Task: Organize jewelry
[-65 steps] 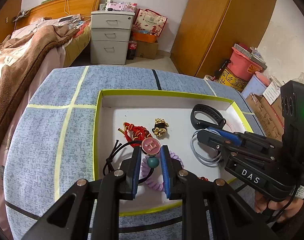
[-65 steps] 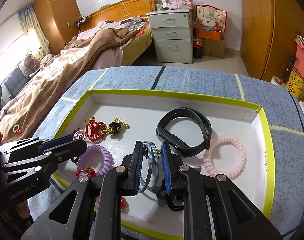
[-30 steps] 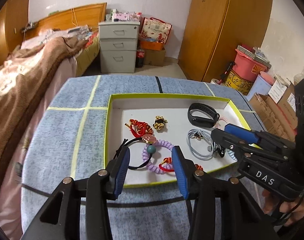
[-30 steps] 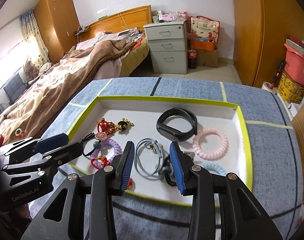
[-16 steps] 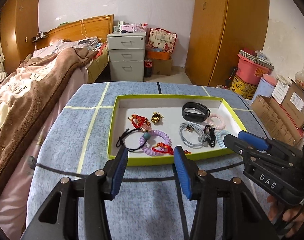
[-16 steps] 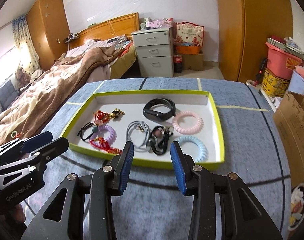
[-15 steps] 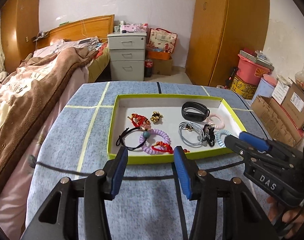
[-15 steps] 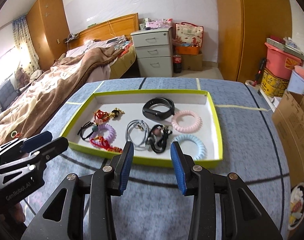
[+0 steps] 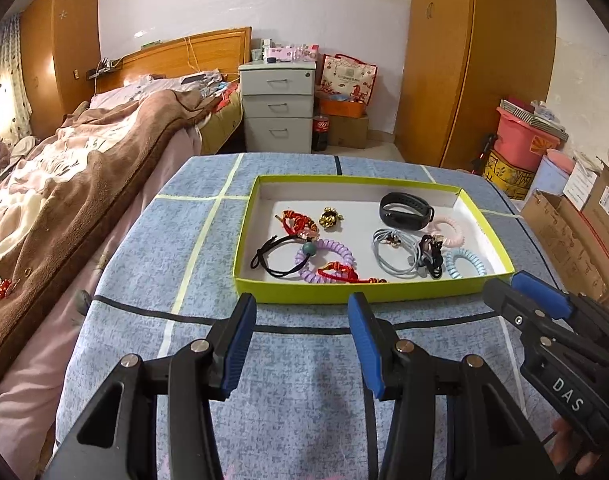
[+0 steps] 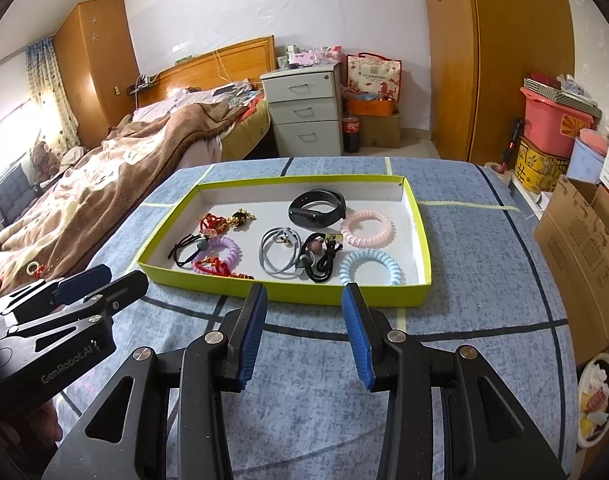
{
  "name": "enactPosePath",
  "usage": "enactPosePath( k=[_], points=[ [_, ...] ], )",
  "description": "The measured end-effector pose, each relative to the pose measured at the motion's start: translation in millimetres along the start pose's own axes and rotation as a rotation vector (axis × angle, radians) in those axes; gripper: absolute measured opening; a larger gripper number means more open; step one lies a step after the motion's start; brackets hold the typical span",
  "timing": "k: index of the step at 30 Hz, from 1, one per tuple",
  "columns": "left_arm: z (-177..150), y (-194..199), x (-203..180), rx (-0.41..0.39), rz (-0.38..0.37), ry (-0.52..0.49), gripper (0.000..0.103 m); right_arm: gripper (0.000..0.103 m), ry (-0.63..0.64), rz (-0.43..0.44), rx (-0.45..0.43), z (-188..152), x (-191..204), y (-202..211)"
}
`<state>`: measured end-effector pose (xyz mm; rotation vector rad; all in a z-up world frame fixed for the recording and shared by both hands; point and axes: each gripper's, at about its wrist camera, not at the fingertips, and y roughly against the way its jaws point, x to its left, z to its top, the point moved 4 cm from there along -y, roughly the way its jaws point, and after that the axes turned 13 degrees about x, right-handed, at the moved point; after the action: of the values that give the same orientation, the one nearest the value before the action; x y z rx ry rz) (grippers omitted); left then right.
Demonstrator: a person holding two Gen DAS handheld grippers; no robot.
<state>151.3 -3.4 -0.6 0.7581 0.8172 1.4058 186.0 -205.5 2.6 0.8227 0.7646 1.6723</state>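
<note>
Left wrist view: jewelry tray (image 9: 356, 294) lies just beyond the empty left tool (image 9: 300, 316).

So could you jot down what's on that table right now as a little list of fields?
surface: blue patterned table cover
container: shallow tray with yellow-green rim
in tray, far side: black wristband, pink coil tie
in tray, near side: blue coil tie, purple coil tie, grey elastic loops
left tool: open, empty, short of the tray
right tool: open, empty, short of the tray
</note>
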Motion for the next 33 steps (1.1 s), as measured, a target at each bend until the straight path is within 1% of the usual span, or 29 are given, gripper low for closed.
enactPosePath(
  k=[2,5,8,12,16,27,31,33],
  points=[
    [-1.0,-1.9,0.1,0.013,0.006,0.004,0.050,0.040,-0.002,0.004,0.002,-1.0,0.3,0.1],
    [-3.4,0.2,0.4,0.003,0.023,0.001,0.050,0.040,0.002,0.000,0.005,-2.4,2.1,-0.4],
    [-3.6,1.0,0.4,0.006,0.007,0.002,0.050,0.040,0.001,0.002,0.007,-3.3,2.8,-0.5],
    [-3.3,2.6,1.4,0.000,0.009,0.008,0.050,0.040,0.004,0.004,0.006,-4.0,3.7,-0.4],
    [-3.3,2.5,2.7,0.003,-0.005,0.017,0.050,0.040,0.005,0.004,0.009,-5.5,5.1,-1.1],
    [-4.3,2.9,3.2,0.005,-0.006,0.018,0.050,0.040,0.012,0.002,0.016,-8.7,7.0,-2.3],
    [-5.7,2.1,4.4,0.011,-0.030,0.027,0.050,0.040,0.012,0.004,0.017,-9.0,7.4,-2.5],
    [-6.0,1.3,4.0,0.015,-0.027,0.026,0.050,0.040,0.013,0.002,0.019,-9.9,7.8,-2.8]
  ],
)
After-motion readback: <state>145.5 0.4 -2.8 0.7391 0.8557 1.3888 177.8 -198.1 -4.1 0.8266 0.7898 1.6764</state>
